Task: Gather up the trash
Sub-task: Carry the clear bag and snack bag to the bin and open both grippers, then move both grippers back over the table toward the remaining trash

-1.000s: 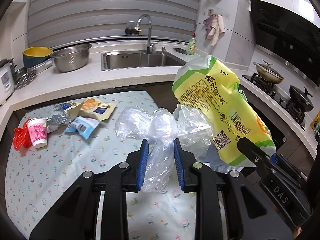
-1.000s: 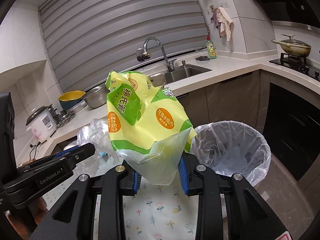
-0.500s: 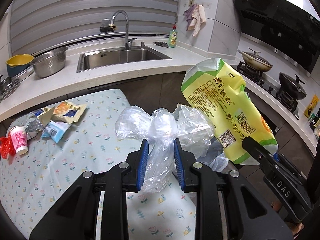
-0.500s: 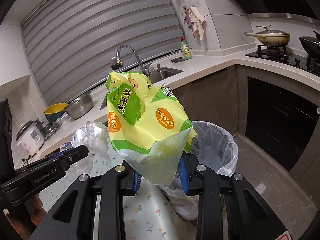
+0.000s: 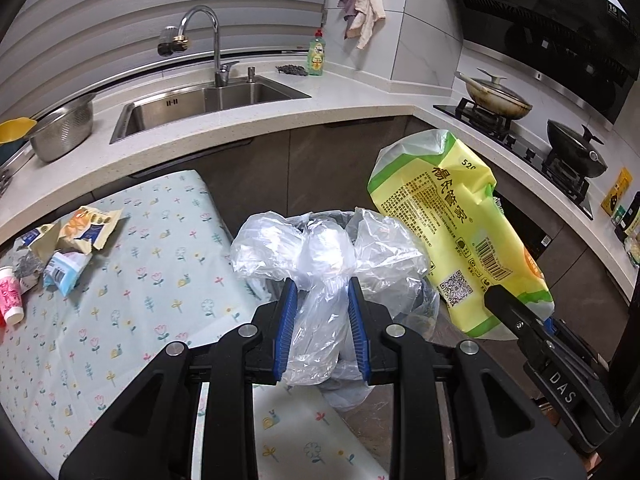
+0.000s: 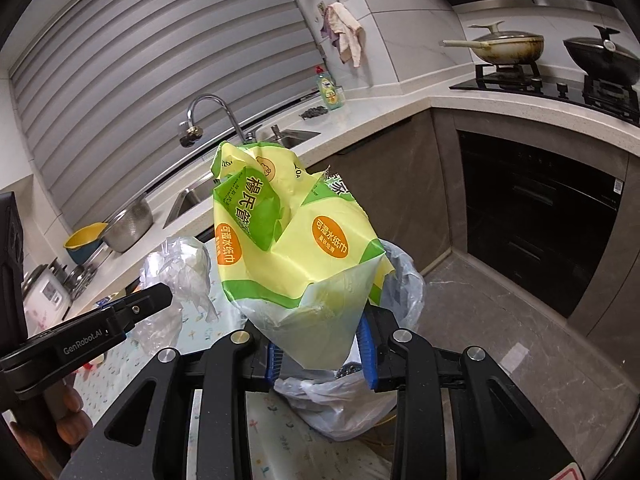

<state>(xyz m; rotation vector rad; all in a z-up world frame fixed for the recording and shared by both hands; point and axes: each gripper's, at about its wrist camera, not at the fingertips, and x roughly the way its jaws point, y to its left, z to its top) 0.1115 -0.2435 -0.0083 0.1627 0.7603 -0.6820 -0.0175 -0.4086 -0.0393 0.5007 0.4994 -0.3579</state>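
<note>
Two pieces of trash up in the air, both over the trash bin [image 6: 404,276].

Clear plastic bag [image 5: 320,264] pinched tight in the left gripper [image 5: 320,300], blue pads pressing both sides. Puffy top of the bag sticking out past the fingertips. Bin rim with its clear liner just under and ahead of that gripper, mostly hidden behind the bag.

Yellow and green tissue wrapper [image 6: 296,248] pinched in the right gripper [image 6: 322,344], closed on the see-through bottom end. Rest of the wrapper standing up tall and crumpled past the fingertips. Bin right below and a bit ahead, lined with a clear bag, something dark down inside, hard to tell what.

Grippers close side by side, wrapper just to the right of the clear bag, maybe touching.

Still to drop: both pieces. Nothing let go yet. Looks like the moment just before opening up and letting them fall in.

More left after that. Far off to the left of the left gripper, on the desk [image 5: 132,320] with the flower cloth: an orange snack wrapper [image 5: 86,224], a small blue packet [image 5: 64,270], a crumpled silver bit beside it, and a pink paper cup [image 5: 10,294] at the edge. So about partway done, with a little pile waiting.

Behind it all: sink [image 5: 204,100], steel bowl [image 5: 62,132], pans on the stove.
</note>
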